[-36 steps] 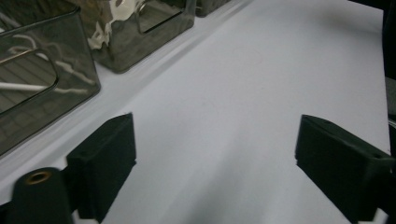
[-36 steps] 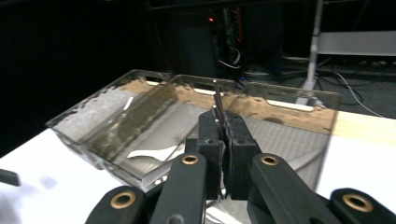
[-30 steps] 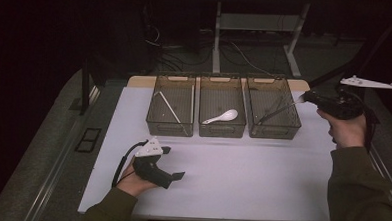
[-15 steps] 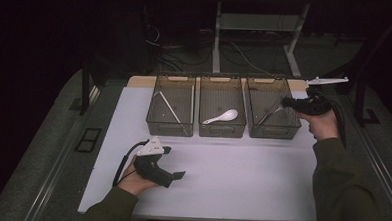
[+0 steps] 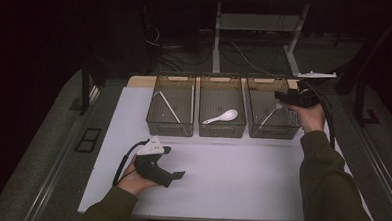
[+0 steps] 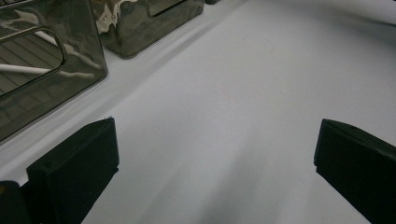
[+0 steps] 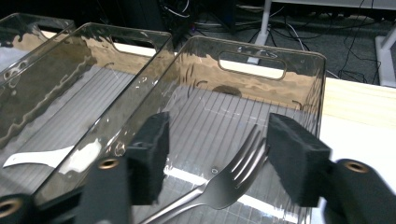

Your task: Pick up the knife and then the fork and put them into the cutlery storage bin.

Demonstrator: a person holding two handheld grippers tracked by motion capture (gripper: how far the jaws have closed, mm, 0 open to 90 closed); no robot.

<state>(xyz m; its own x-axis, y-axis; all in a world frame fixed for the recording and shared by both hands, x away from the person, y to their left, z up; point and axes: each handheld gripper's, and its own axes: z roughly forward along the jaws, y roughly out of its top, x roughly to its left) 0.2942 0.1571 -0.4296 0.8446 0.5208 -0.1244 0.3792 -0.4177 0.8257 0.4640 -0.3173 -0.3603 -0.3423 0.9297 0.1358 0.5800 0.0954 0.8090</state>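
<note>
The right gripper (image 7: 212,154) was held over the rightmost bin (image 5: 273,114), its jaws having just been opening, with the fork (image 7: 219,182) lying free between them on the bin floor; the drop seemed done, and withdrawal was called for next. The left gripper (image 6: 210,172) was rested wide open, empty, on the table (image 5: 231,182). No writing could be read.

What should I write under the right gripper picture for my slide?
The right gripper, its jaws just opened, hovers over a metal fork lying in a clear bin.
</note>
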